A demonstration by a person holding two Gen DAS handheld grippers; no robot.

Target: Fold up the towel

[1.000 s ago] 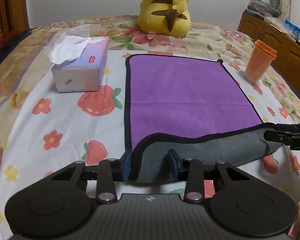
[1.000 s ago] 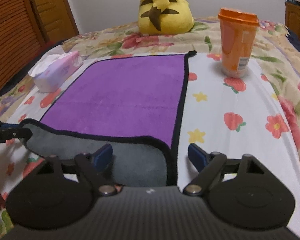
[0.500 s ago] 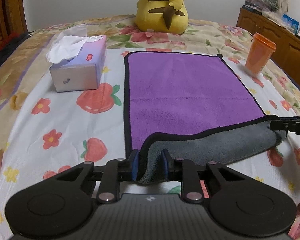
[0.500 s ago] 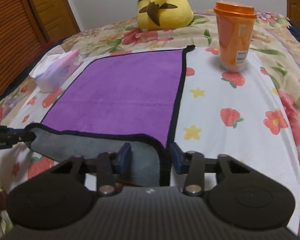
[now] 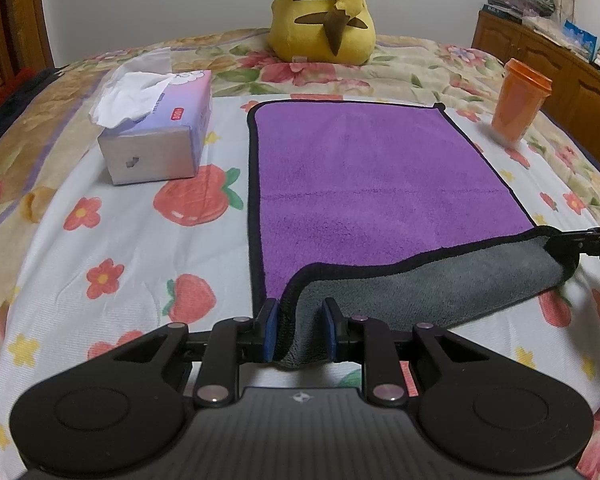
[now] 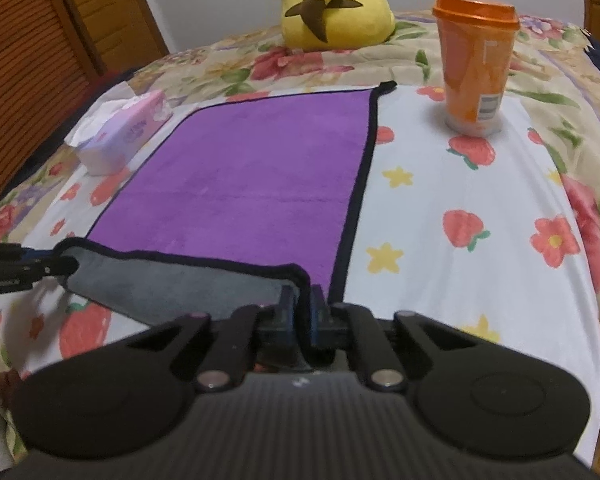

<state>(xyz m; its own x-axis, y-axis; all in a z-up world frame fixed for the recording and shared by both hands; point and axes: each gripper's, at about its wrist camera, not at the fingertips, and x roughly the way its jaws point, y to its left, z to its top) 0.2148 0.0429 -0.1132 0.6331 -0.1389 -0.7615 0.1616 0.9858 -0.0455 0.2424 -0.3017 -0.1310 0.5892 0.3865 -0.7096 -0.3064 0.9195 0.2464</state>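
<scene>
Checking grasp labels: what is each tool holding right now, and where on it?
Both hold the towel. The left tool is shut on its near left corner, the right tool on its near right corner, with the near edge lifted, grey underside showing.

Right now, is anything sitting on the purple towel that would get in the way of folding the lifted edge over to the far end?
Nothing visible does. The towel lies bare up to its far edge. The tissue box sits off its left side, the orange cup off its right, the yellow plush toy beyond it.
</scene>
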